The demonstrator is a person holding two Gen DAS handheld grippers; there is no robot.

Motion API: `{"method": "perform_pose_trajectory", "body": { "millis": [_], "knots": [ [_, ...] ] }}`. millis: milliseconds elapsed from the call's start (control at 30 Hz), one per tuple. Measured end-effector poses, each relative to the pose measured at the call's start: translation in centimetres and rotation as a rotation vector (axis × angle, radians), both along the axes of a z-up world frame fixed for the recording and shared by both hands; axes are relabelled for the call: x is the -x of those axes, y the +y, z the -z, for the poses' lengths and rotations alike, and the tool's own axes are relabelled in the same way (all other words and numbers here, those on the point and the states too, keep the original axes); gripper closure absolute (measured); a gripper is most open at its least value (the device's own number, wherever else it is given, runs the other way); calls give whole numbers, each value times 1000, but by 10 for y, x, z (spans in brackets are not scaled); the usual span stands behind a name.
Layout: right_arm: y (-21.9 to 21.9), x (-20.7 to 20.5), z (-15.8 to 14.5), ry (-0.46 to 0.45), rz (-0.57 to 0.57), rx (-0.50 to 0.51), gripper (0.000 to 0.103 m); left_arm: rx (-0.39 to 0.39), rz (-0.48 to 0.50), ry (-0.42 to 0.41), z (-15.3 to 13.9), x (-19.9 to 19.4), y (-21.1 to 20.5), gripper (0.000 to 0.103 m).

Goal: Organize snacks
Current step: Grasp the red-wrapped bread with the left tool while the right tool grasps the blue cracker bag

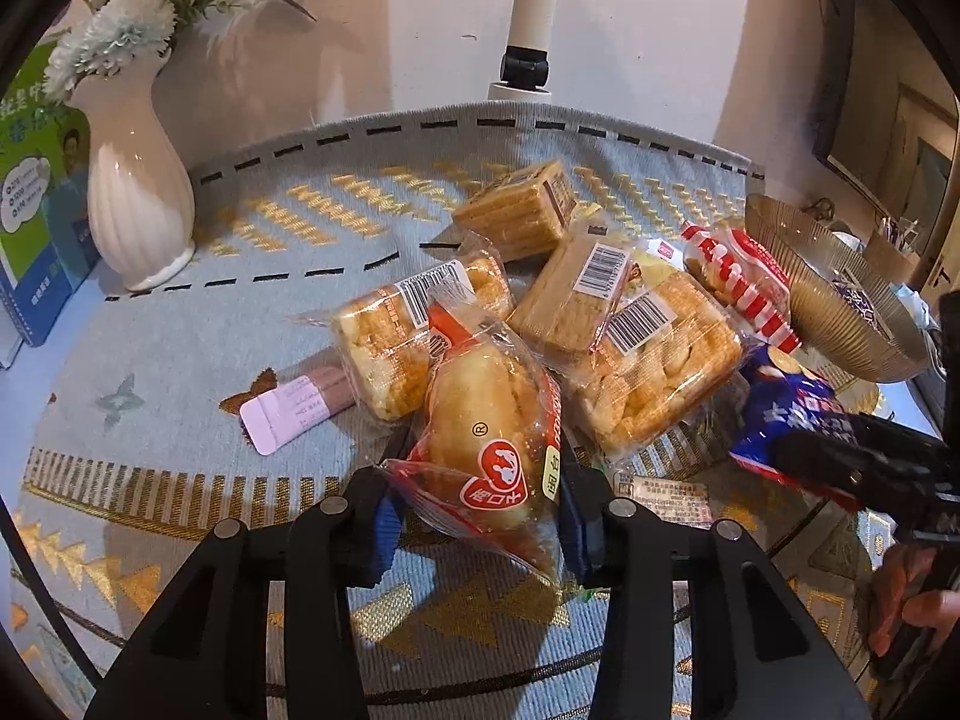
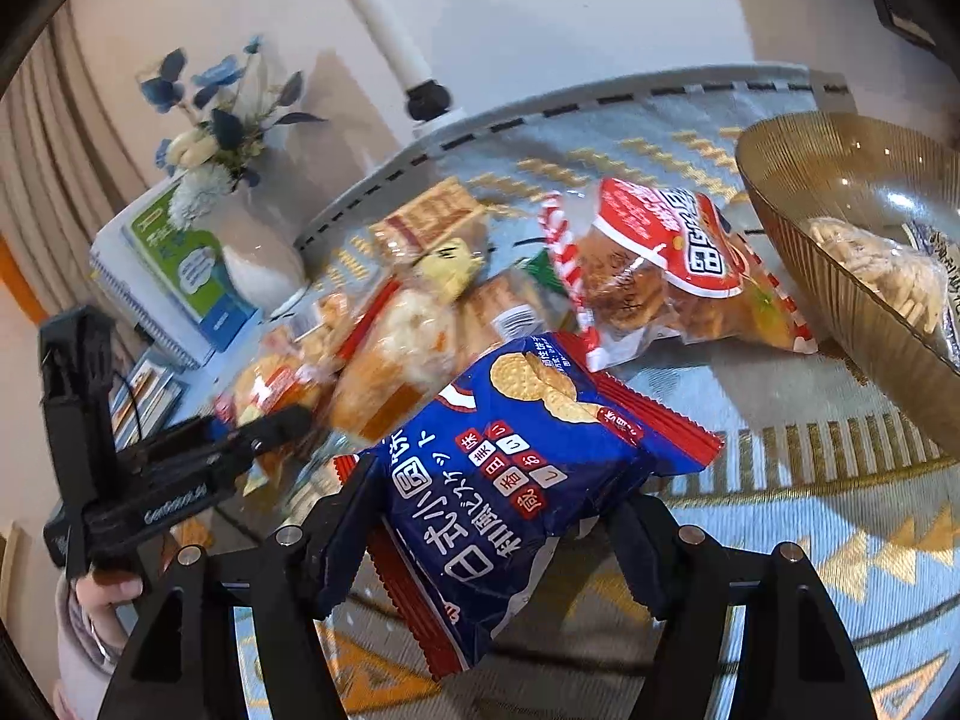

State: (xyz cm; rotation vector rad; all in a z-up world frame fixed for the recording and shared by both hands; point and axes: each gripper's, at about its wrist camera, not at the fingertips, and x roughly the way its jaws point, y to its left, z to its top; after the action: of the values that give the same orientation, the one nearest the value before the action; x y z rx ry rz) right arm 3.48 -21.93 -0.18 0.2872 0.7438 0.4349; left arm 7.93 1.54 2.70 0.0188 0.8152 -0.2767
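Note:
In the left wrist view my left gripper (image 1: 480,525) is shut on a clear and orange bread packet (image 1: 486,420), which tilts up between the blue pads. In the right wrist view my right gripper (image 2: 486,546) is shut on a blue biscuit bag (image 2: 510,468) with red crimped ends, held just above the cloth. The left wrist view shows that bag (image 1: 786,414) and the right gripper (image 1: 852,468) at its right edge. Behind lies a pile of clear-wrapped cracker packets (image 1: 648,372) and a red and white snack packet (image 2: 660,264).
A ribbed amber glass bowl (image 2: 810,252) stands at the right with snack packets inside. A white vase (image 1: 138,192) with flowers and a green booklet (image 1: 36,210) stand at the back left. A pink sachet (image 1: 294,408) lies on the patterned cloth. A white pole (image 1: 534,12) rises behind.

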Motion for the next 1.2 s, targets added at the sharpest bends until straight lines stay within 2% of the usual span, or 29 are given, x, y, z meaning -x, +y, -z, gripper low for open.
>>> {"method": "perform_pose_trajectory", "body": {
  "millis": [133,233,333,433,567,600,667,733,800,867,1067,1200],
  "knots": [
    [6,16,4,25,11,48,34,7,0,17,2,1,1,63],
    [8,33,-1,-28,-6,41,34,14,-8,13,1,6,3,63],
    [9,43,-5,-70,-8,51,42,17,-19,-6,-2,10,5,63],
    [11,41,1,-23,-4,58,42,18,-32,34,3,10,5,63],
    [3,32,10,30,-31,-16,41,57,-60,44,3,15,13,63],
    [3,29,12,46,-40,-32,39,65,-69,45,4,17,15,63],
    [8,24,13,57,-69,-33,21,83,-81,57,5,19,19,63],
    [18,24,12,55,-94,15,13,99,-90,62,6,21,22,63],
    [29,25,10,47,-47,123,36,108,-97,53,5,22,23,63],
    [32,25,10,42,-55,127,43,107,-101,50,5,23,24,63],
    [13,26,9,19,-74,-12,47,115,-117,31,1,26,28,63],
    [17,37,0,-49,-107,-24,47,119,-121,27,0,26,29,63]
  ]
}}
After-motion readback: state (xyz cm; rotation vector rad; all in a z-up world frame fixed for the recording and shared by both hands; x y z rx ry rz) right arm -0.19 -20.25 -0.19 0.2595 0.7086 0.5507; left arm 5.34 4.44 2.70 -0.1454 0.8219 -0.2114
